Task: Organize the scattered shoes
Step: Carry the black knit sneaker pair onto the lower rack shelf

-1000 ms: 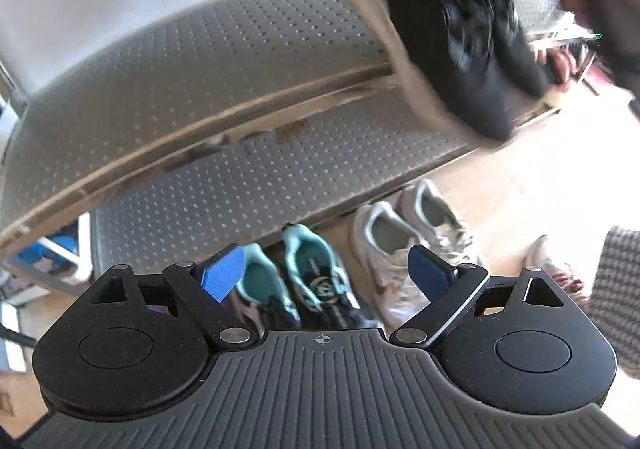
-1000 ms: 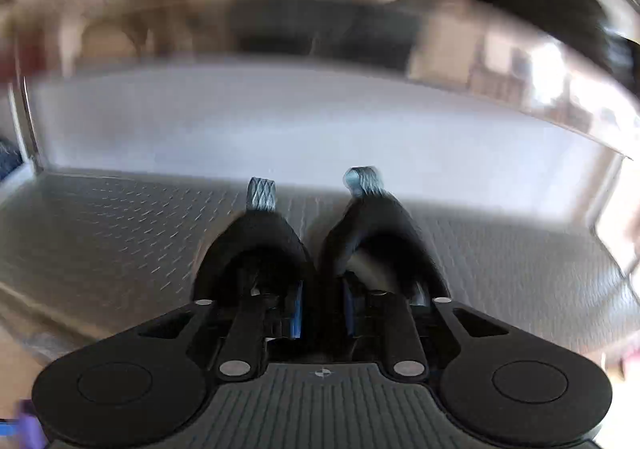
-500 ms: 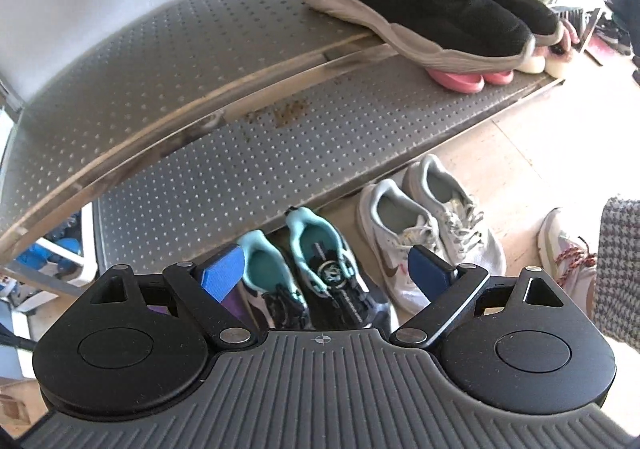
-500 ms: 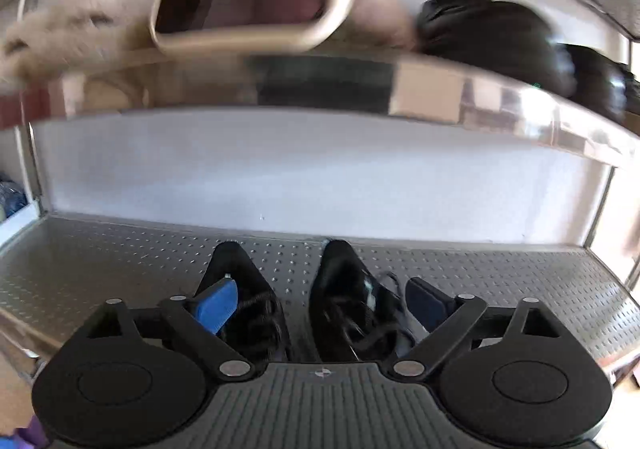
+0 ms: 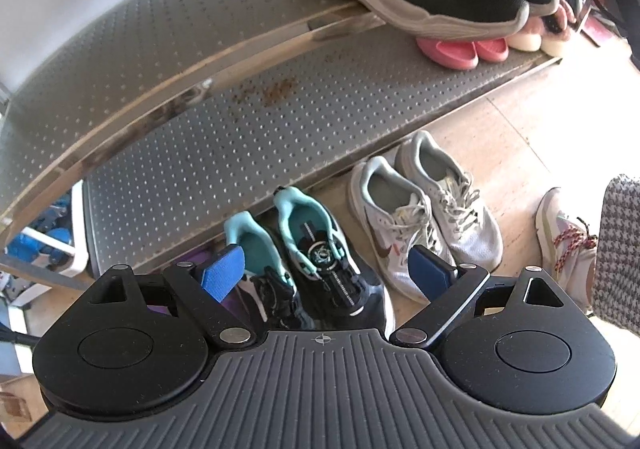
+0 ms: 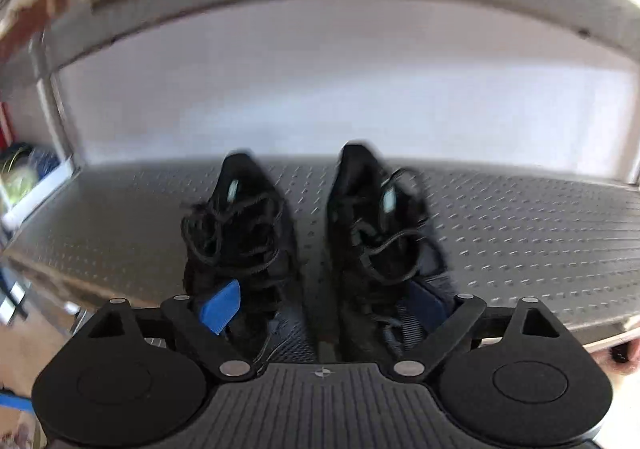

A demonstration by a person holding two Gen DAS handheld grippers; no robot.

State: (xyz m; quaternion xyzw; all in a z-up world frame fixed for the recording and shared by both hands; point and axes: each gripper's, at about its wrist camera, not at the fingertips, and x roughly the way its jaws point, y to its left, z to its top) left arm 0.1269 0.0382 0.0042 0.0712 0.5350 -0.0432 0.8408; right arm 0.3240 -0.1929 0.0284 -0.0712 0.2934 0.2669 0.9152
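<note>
Two teal-lined shoes [image 5: 316, 249] sit on the floor [image 5: 532, 137] between your left claw's [image 5: 326, 273] spread, empty pads, white sneakers [image 5: 424, 217] just right. Right view, blurred: your right claw [image 6: 320, 307] seems to be closing slightly, its pads wide apart around the black pair [image 6: 312, 241] on the shelf [image 6: 520, 233], gripping nothing.

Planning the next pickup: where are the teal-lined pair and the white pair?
teal-lined pair [image 5: 316, 245], left wrist view, on the right shoe's dial lacing.
white pair [image 5: 404, 225], left wrist view, on the left shoe's laces.
</note>
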